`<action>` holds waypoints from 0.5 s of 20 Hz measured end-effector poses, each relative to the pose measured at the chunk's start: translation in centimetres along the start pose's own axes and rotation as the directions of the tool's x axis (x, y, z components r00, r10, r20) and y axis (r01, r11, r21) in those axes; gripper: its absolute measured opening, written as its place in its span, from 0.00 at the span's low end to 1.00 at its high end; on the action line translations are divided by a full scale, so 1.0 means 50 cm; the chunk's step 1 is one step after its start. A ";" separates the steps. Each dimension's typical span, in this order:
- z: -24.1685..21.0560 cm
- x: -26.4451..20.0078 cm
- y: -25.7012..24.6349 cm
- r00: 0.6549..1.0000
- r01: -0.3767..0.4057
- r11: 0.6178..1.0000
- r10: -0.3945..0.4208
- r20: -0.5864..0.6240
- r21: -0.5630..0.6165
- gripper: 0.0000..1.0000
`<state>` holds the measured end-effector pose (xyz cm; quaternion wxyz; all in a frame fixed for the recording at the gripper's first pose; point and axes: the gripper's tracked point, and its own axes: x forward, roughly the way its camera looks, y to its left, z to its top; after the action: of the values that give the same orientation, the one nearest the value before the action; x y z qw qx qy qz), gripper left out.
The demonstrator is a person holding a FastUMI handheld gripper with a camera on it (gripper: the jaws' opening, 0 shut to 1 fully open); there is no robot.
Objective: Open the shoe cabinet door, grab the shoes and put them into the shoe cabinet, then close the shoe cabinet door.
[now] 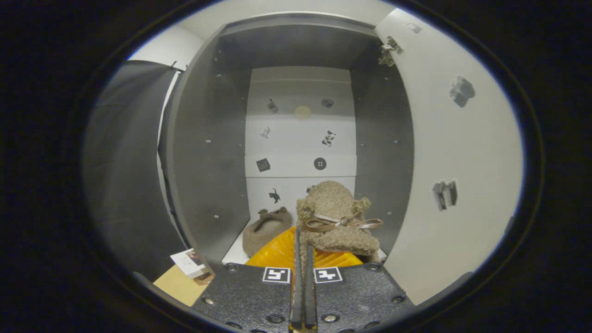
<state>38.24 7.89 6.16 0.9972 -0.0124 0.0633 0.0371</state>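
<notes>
Gripper (303,259) fingers pinched fuzzy shoe (335,222) by rim, inside open shoe cabinet (203,152); second shoe (267,230) lay on cabinet floor, just left; door (444,152) swung right.

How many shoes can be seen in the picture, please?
2. One shoe lies on the cabinet floor, left of the fingers. The other shoe is pinched in the closed hand-held gripper, just ahead of it. More may be hidden behind.

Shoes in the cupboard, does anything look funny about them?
A bit. The fuzzy shoe with the bow is tipped up high, pinched by the shut gripper, not lying flat. The other shoe already sits on the cabinet floor. The door hangs open. Nothing looks damaged.
</notes>
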 end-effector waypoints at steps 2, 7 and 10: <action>0.006 0.063 -0.013 1.000 0.008 1.000 -0.008 -0.021 0.001 0.06; -0.022 0.209 -0.049 0.996 -0.002 0.992 -0.010 -0.086 -0.128 0.07; -0.048 0.281 -0.082 0.993 0.033 0.983 -0.053 -0.107 -0.183 0.07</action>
<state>52.16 4.75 2.08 0.9874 -0.1065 0.1151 0.0204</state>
